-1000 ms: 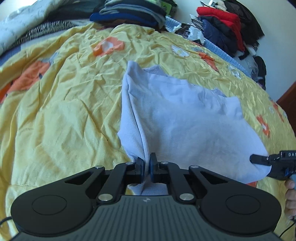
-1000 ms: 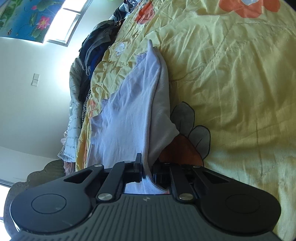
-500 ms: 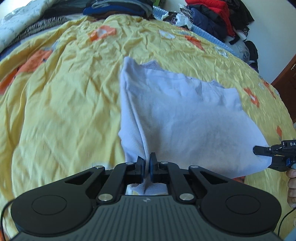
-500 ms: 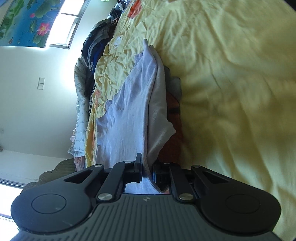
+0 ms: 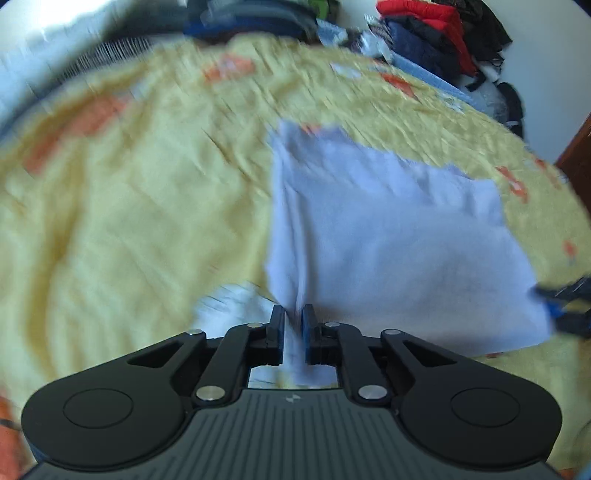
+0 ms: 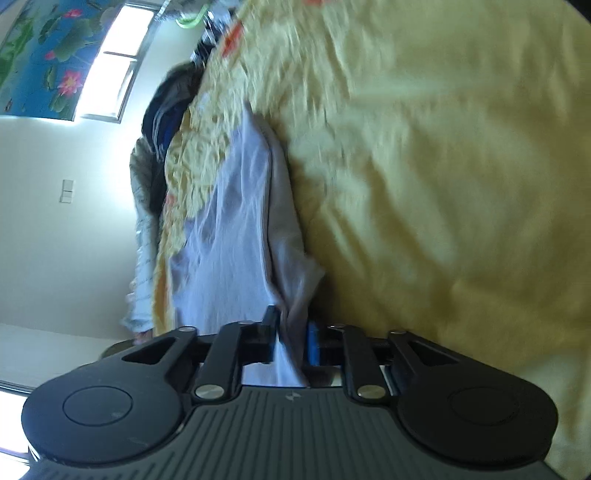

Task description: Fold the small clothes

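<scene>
A pale lavender garment [image 5: 388, 236] is held stretched above the yellow flowered bedspread [image 5: 129, 221]. My left gripper [image 5: 293, 319] is shut on its near left edge. My right gripper [image 5: 554, 301] is at the right edge of the left wrist view, at the garment's right corner. In the right wrist view my right gripper [image 6: 290, 323] is shut on the garment [image 6: 236, 229], which hangs edge-on along the bedspread [image 6: 443, 184]. Both views are blurred by motion.
Piles of clothes lie along the bed's far side: dark ones [image 5: 251, 18] and red and navy ones [image 5: 424, 33]. A wooden edge [image 5: 580, 144] is at the right. A wall with a light switch [image 6: 67, 191] and a lotus picture [image 6: 48, 48] shows at the left of the right wrist view.
Both grippers have moved with the garment still clamped. A white patch has come into sight under the garment's near left edge. The views have turned blurry.
</scene>
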